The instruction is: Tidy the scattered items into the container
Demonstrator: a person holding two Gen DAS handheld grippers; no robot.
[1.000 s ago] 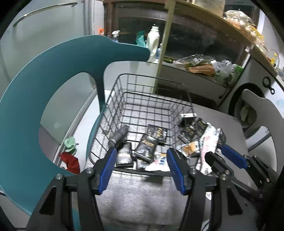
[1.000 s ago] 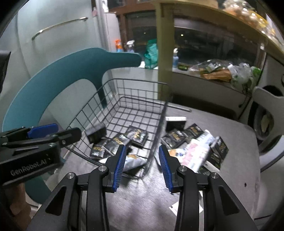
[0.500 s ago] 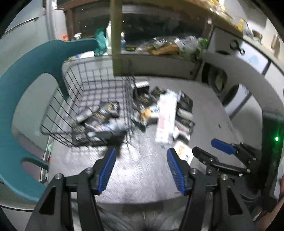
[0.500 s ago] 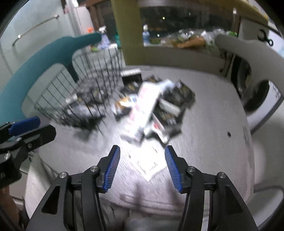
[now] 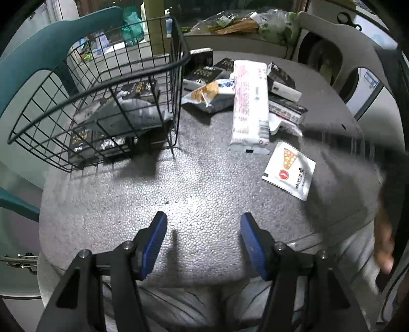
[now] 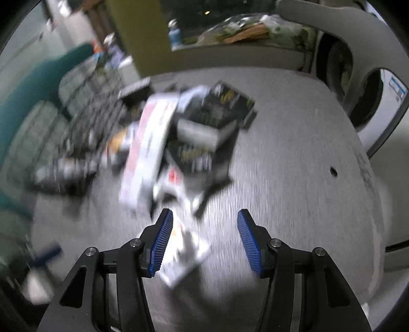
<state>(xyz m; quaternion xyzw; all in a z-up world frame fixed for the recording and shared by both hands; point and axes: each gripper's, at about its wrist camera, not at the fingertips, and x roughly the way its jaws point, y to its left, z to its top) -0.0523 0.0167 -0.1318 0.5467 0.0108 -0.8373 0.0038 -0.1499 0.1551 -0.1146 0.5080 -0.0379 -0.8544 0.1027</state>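
A black wire basket (image 5: 102,84) stands at the left of the grey table (image 5: 194,194) and holds several dark packets. Loose items lie to its right: a long white-and-pink pack (image 5: 249,102), a snack bag (image 5: 208,93), black packets (image 5: 281,76) and a white sachet (image 5: 290,169). My left gripper (image 5: 203,242) is open and empty above bare table near the front edge. My right gripper (image 6: 204,240) is open and empty, just above the white sachet (image 6: 184,258); this view is blurred. The pile (image 6: 179,132) lies beyond it.
A teal chair (image 5: 38,56) curves behind the basket at the left. A pale chair (image 5: 358,46) stands at the right of the table. A cluttered shelf (image 5: 242,23) runs along the back.
Both grippers have pulled back from the basket toward the table's front edge and dropped lower. The right gripper has swung over the white sachet and is still moving fast.
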